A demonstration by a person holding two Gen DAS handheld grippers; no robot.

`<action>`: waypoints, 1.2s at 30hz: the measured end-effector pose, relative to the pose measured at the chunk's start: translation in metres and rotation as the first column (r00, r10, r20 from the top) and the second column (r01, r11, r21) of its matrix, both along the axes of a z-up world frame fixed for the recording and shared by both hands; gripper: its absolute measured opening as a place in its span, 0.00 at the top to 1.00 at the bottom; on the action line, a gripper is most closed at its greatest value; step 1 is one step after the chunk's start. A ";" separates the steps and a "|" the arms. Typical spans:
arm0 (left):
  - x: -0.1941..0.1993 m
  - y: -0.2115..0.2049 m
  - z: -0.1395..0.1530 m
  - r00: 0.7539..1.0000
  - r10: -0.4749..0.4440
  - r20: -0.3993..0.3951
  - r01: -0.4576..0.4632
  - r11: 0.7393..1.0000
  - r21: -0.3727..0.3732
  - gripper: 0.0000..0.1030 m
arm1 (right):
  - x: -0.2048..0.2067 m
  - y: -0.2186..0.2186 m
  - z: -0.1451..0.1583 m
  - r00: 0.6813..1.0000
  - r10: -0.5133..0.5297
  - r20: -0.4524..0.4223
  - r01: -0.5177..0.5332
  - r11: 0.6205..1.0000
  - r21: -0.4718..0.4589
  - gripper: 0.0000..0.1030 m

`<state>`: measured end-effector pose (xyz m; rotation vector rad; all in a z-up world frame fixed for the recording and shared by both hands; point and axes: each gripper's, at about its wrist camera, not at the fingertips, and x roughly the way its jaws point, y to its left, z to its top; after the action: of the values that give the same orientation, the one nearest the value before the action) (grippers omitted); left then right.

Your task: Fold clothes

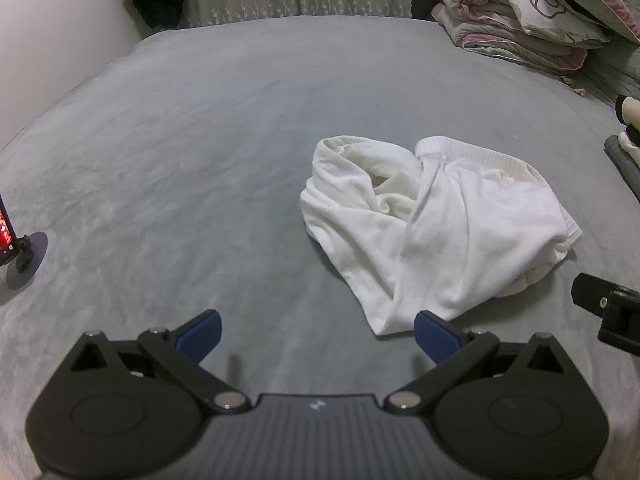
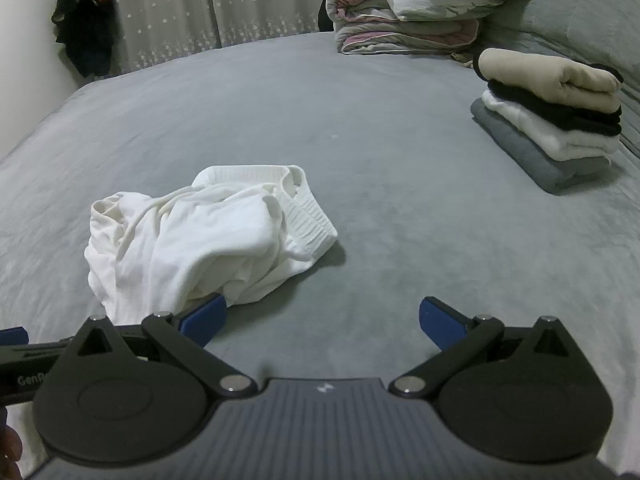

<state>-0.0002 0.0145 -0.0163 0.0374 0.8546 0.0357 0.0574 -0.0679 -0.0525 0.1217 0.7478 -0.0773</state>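
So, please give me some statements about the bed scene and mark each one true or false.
1. The white shorts lie crumpled on the grey bed. True.
2. The left hand-held gripper is shut on the shorts. False: it is open and holds nothing.
3. The stack of folded clothes has a beige piece on top. True.
4. The right hand-held gripper is shut. False: its jaws stand wide apart.
5. The folded quilt lies on the floor. False: it lies on the bed.
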 end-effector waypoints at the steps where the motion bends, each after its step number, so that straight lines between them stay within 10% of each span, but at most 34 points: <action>1: 0.000 0.000 0.000 1.000 0.000 -0.002 0.000 1.000 0.000 0.00 | 0.000 0.000 0.000 1.000 0.001 0.000 -0.001 1.000 0.000 0.00; 36: 0.003 -0.011 0.013 0.999 0.003 -0.034 -0.002 1.000 0.002 0.00 | 0.000 0.001 -0.002 1.000 0.015 -0.015 -0.015 1.000 0.010 0.00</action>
<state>0.0032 0.0036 -0.0034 0.0392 0.8887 0.0385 0.0579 -0.0674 -0.0543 0.1248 0.7644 -0.0607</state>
